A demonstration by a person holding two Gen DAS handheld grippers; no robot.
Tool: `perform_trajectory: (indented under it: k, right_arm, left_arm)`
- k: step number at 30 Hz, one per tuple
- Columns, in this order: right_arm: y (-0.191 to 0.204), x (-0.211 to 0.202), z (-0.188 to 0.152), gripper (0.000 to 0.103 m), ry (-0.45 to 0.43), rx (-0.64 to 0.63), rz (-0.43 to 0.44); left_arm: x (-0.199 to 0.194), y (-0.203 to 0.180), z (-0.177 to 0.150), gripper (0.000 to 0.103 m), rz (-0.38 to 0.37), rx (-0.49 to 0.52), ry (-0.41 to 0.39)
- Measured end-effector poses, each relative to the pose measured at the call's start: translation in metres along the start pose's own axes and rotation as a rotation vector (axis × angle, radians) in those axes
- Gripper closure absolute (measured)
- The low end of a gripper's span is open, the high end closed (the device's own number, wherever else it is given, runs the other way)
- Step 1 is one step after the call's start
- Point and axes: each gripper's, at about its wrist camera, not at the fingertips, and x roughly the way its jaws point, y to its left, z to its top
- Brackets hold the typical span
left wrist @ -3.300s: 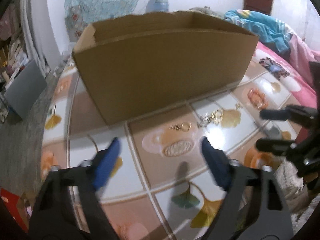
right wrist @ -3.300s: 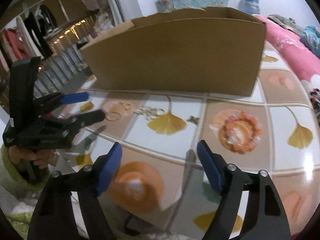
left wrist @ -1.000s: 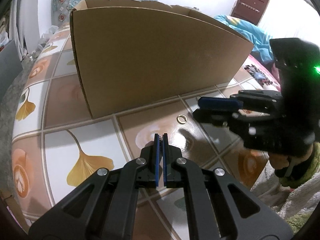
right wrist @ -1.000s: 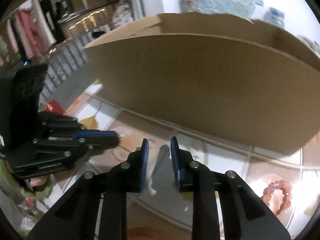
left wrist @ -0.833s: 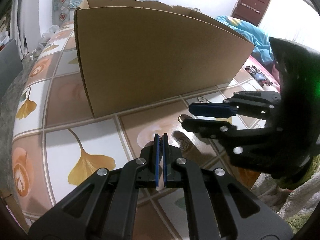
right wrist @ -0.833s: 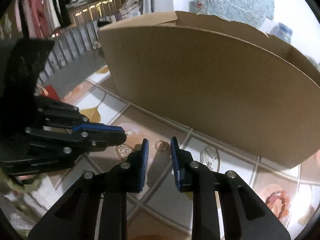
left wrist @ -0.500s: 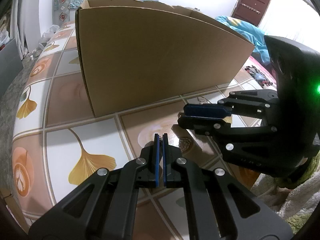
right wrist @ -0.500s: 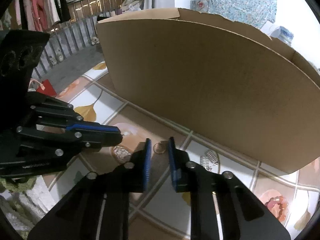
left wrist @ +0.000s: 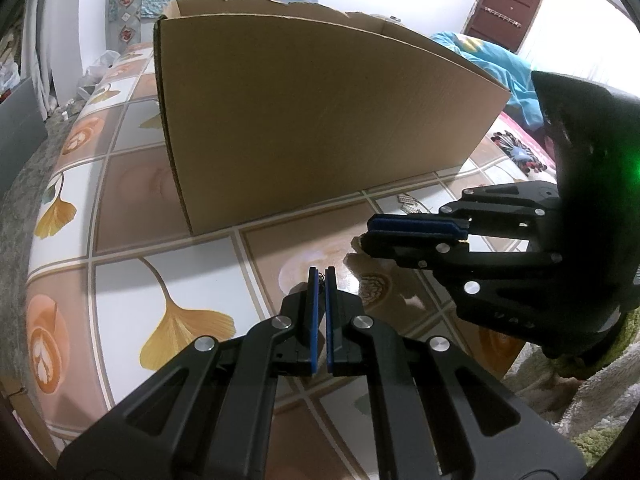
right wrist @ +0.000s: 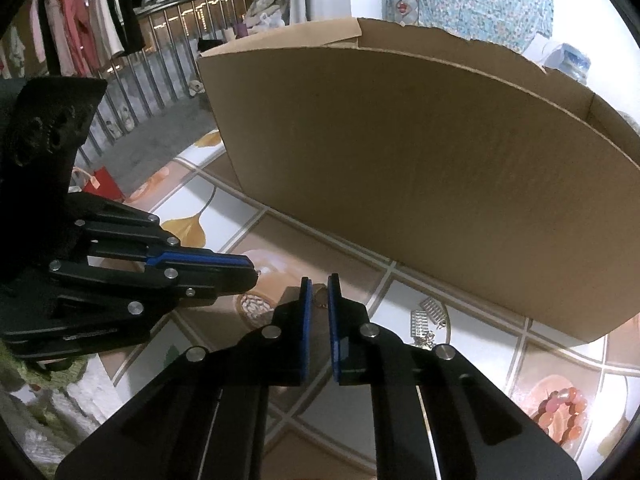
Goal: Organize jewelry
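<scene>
From the left wrist view, the left gripper has its blue pads drawn together on what seems to be a fine chain, though the piece is too small to name surely. The right gripper reaches in from the right, low over the tiled table, its tips nearer the cardboard box than the left's are. A silver earring lies beyond it, beside the box wall.

From the right wrist view, the right gripper has just been closing, and a small gold ring sits between its tips, pinched or nearly so. The left gripper lies just to its left. A silver earring lies to the right, a pink bead bracelet well apart. The tall box wall stands directly ahead, so either piece must rise over it.
</scene>
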Motion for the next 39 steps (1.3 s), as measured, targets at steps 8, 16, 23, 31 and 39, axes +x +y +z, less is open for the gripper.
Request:
perform_trajectory:
  k: [8,16,23,31,39]
  right_arm:
    - [-0.003,-0.011,0.0,0.095,-0.011,-0.026,-0.035]
    - [-0.002,0.0,-0.002,0.095,0.037,-0.047,-0.055]
    - [0.008,0.001,-0.002,0.095,0.046,-0.053,0.024]
    - [-0.008,0.0,0.004,0.095,0.043,-0.038,-0.046]
    - [0.009,0.0,0.002,0.095,0.054,-0.065,0.035]
  left_arm:
    - [-0.001,0.002,-0.001,0.101,0.008,-0.003,-0.002]
    - [-0.002,0.003,-0.002,0.101,0.008,-0.005,-0.004]
    - [-0.003,0.006,-0.002,0.101,0.004,-0.006,-0.006]
    - [-0.003,0.006,-0.002,0.101,0.005,-0.007,-0.009]
    - [-0.003,0.006,-0.002,0.101,0.004,-0.006,-0.009]
